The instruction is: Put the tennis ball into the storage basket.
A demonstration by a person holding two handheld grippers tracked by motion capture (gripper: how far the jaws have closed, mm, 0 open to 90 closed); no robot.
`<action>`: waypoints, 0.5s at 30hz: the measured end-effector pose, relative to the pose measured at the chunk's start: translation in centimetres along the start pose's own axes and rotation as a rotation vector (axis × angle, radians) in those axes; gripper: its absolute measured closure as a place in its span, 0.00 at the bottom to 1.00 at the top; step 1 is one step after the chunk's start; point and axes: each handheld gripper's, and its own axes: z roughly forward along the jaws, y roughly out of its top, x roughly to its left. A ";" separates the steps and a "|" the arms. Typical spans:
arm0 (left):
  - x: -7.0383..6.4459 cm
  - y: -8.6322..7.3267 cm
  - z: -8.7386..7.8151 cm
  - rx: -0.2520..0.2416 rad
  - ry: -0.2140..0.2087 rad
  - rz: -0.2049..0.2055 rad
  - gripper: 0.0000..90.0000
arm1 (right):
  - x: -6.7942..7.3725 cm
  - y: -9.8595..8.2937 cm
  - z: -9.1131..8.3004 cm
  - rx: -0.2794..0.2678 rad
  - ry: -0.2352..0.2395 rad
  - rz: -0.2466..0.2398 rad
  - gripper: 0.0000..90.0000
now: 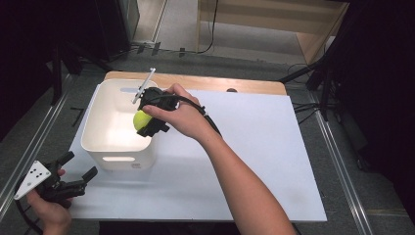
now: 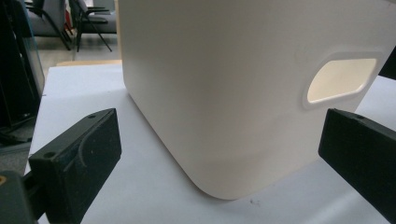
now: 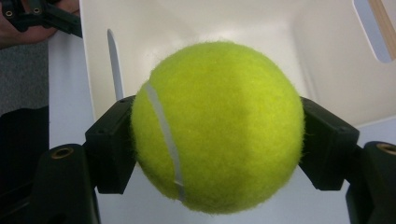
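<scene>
- The right tool grips a yellow-green tennis ball, its 2 black jaws pressed against opposite sides of the ball.
- In the high view, the ball hangs over the right-hand rim of a white plastic bin, just above the bin's open top and clear of its floor.
- The right hand wraps the tool's body, with the forearm running in from the bottom of the frame and a black cable looping over the wrist.
- In the right gripper view, the tennis ball shows a pale seam curving down its left side, and the bin's white inner walls lie behind it.
- The bin stands on a white surface, toward its left side, and has an oval handle cutout in the near wall.
- The left tool rests low at the surface's near left corner, held by the left hand, with a grey 3-cornered plate on top.
- The left tool's jaws stand wide apart and hold nothing; they point toward the bin's near corner without touching it.
- In the left gripper view, the bin's rounded outer corner sits between the 2 spread jaws, and the handle cutout shows at the right.
- A wooden edge runs along the far side of the surface.
</scene>
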 end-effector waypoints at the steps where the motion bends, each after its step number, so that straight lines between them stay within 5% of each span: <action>1: 0.0 0.0 0.0 0.001 0.000 0.001 0.00 | 0.0 0.1 0.1 -0.002 0.006 -0.007 0.25; 15: 0.0 0.0 0.0 -0.004 -0.003 -0.004 0.00 | 0.5 1.2 2.1 0.041 0.005 -0.028 0.25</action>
